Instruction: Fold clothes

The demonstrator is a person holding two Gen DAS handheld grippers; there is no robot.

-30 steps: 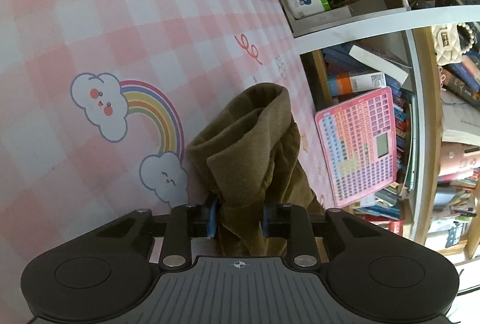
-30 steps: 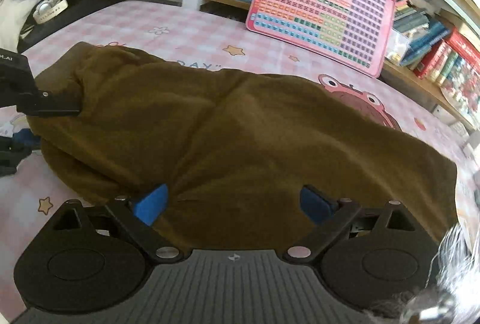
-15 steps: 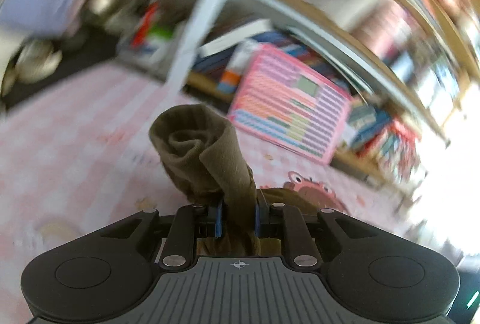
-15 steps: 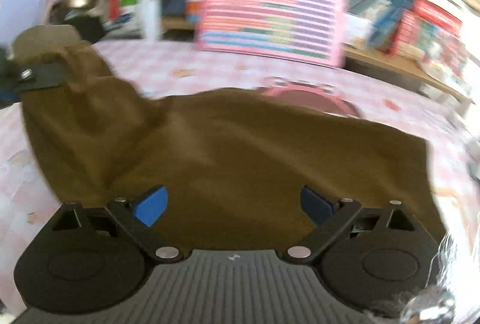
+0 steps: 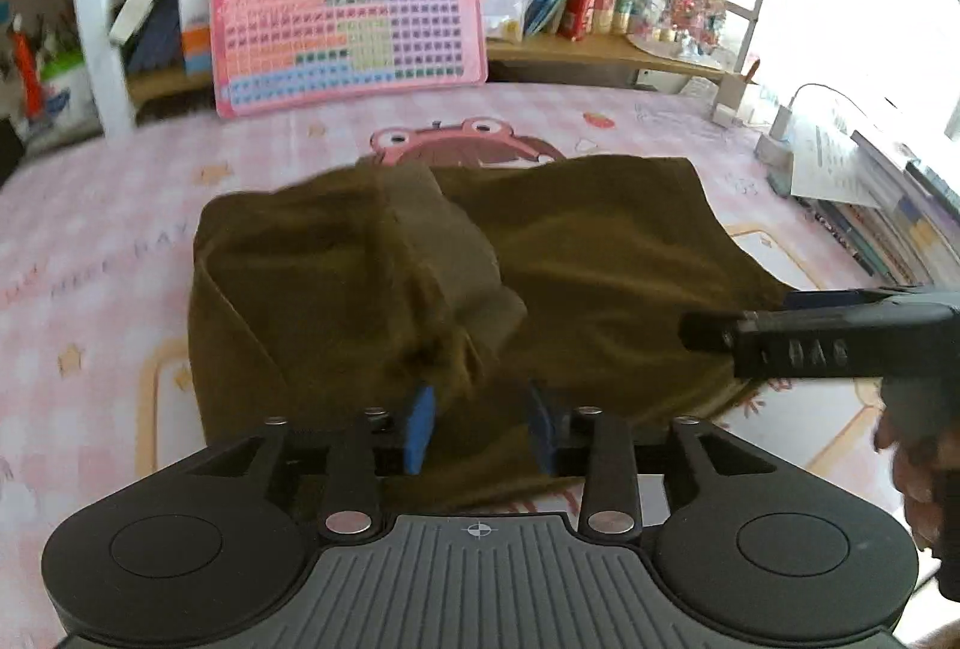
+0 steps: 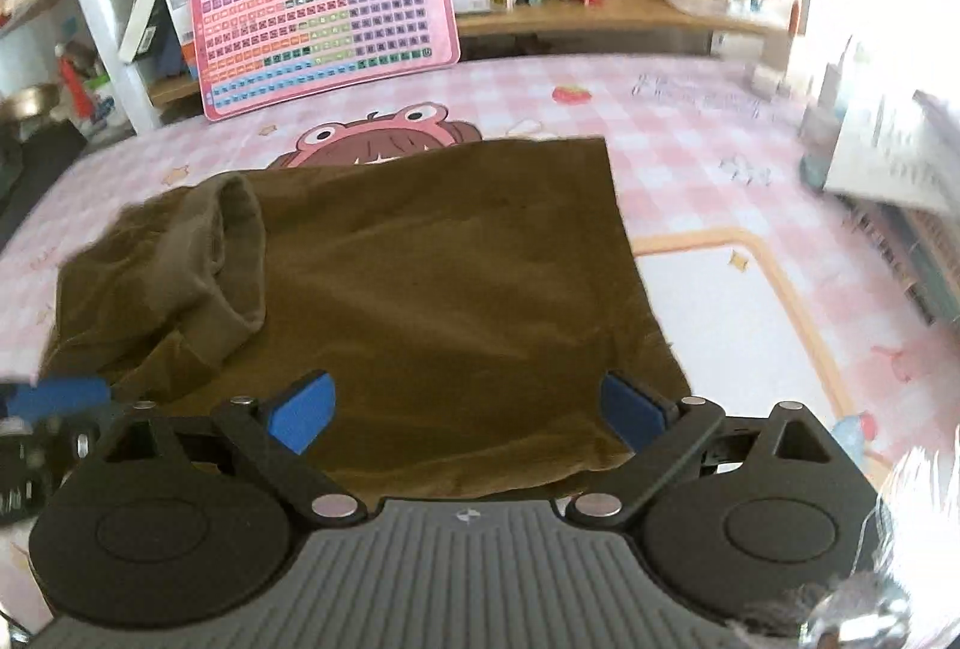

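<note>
An olive-brown garment (image 5: 600,253) lies on the pink checked table cover (image 5: 90,229). It also shows in the right wrist view (image 6: 420,277). Its folded sleeve with the cuff (image 6: 234,253) lies on top of the left part. My left gripper (image 5: 480,424) is open, its blue pads either side of the sleeve's near fold, the cloth loose between them. My right gripper (image 6: 468,406) is wide open and empty, low over the garment's near edge. It shows in the left wrist view as a black bar (image 5: 828,337) at the garment's right edge.
A pink keyboard toy (image 5: 348,18) leans on the bookshelf (image 5: 600,48) at the table's back. Books and papers (image 5: 840,169) lie at the right edge. A white shelf post (image 5: 96,6) and a cup of pens stand at the back left.
My left gripper swung the sleeve over onto the garment body and opened, letting the cloth go. My right gripper stayed open and shifted a little toward the garment's near right edge.
</note>
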